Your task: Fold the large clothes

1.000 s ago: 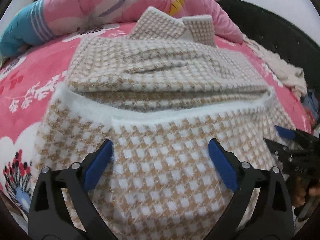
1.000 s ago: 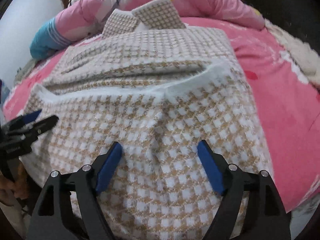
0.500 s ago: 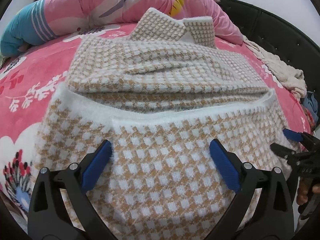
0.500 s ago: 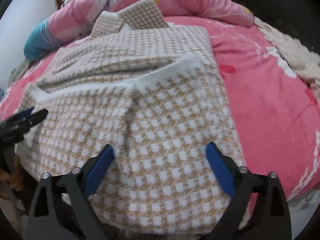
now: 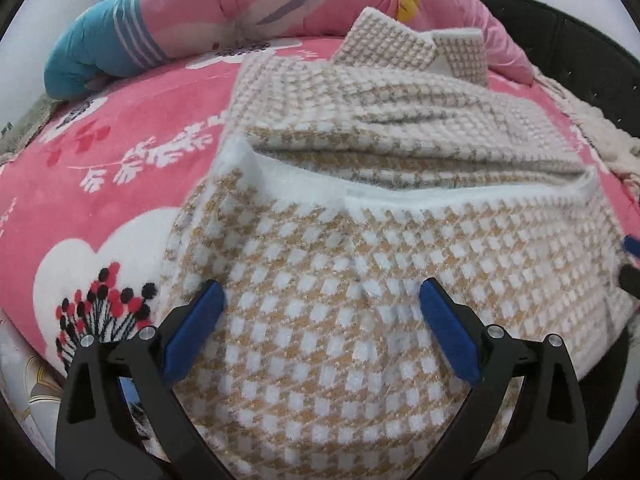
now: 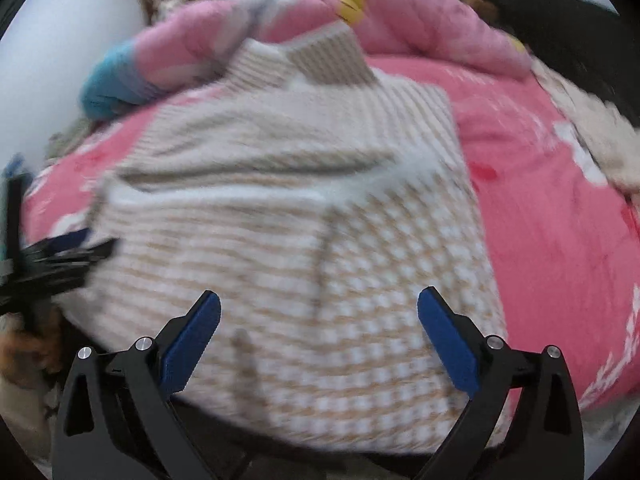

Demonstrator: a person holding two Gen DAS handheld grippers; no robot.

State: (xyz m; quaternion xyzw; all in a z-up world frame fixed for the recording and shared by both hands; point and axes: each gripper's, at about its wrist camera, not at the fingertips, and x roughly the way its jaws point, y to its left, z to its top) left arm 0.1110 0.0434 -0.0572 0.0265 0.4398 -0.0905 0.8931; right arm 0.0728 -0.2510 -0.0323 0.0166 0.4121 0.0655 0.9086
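Note:
A tan-and-white houndstooth garment [image 5: 360, 248] lies folded on the pink bed, its lower part doubled up so a white fuzzy hem [image 5: 400, 196] runs across the middle. The collar [image 5: 404, 44] points to the far side. My left gripper [image 5: 320, 308] stands open just above the near fold, nothing between its blue pads. In the blurred right wrist view the same garment [image 6: 300, 240] fills the centre and my right gripper [image 6: 318, 312] hovers open over its near edge, holding nothing. The left gripper [image 6: 60, 252] shows at that view's left edge.
A pink floral bedsheet [image 5: 100, 168] covers the bed. A rolled pink-and-blue quilt [image 5: 200, 20] lies along the far side. A cream fuzzy cloth [image 5: 600, 128] sits at the right by the dark bed frame [image 5: 580, 40]. The right gripper's tip [image 5: 630, 264] pokes in at the right edge.
The right gripper's jaws spread wider and it pulled back and up from the garment. The left wrist view shifted so the garment sits further right; the fold stays as laid.

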